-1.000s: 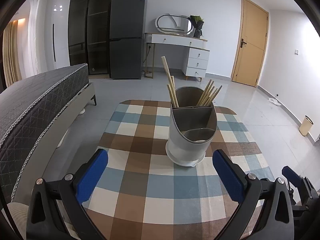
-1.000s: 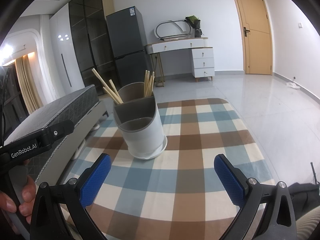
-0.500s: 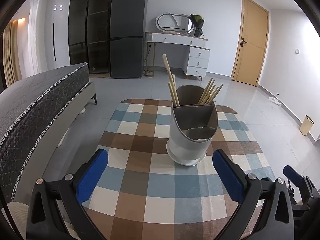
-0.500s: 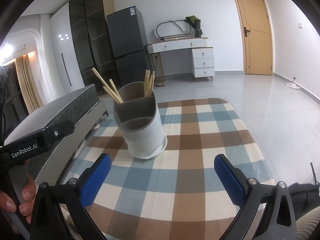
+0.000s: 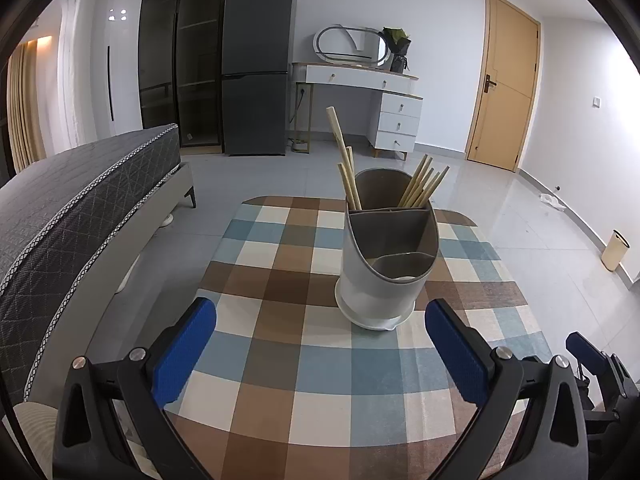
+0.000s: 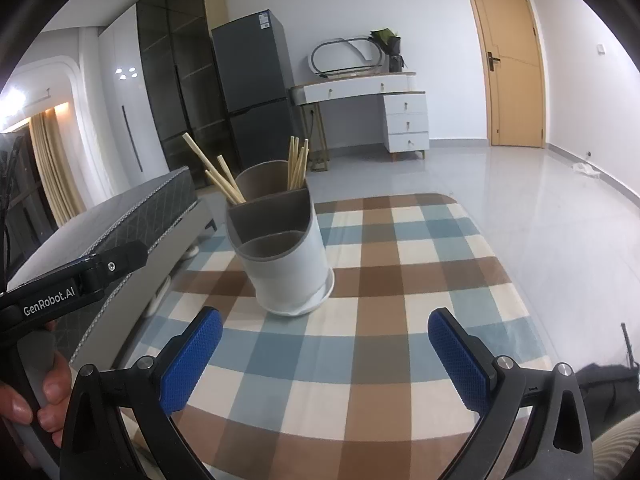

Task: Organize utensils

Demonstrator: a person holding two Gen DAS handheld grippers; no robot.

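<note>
A grey-and-white utensil holder (image 5: 386, 264) with several compartments stands on the checked tablecloth (image 5: 280, 344); it also shows in the right wrist view (image 6: 282, 256). Wooden chopsticks (image 5: 346, 160) lean out of its back compartments, some left, some right (image 5: 424, 182); they also show in the right wrist view (image 6: 214, 174). The front compartments look empty. My left gripper (image 5: 320, 348) is open and empty, near the table's front edge, short of the holder. My right gripper (image 6: 324, 356) is open and empty, to the right of the holder.
A grey bed (image 5: 72, 216) lies close along the table's left side. A dark fridge (image 5: 258, 80), a white dressing table (image 5: 360, 80) and a wooden door (image 5: 506, 84) stand at the far wall. The left gripper's body (image 6: 72, 284) shows at left in the right wrist view.
</note>
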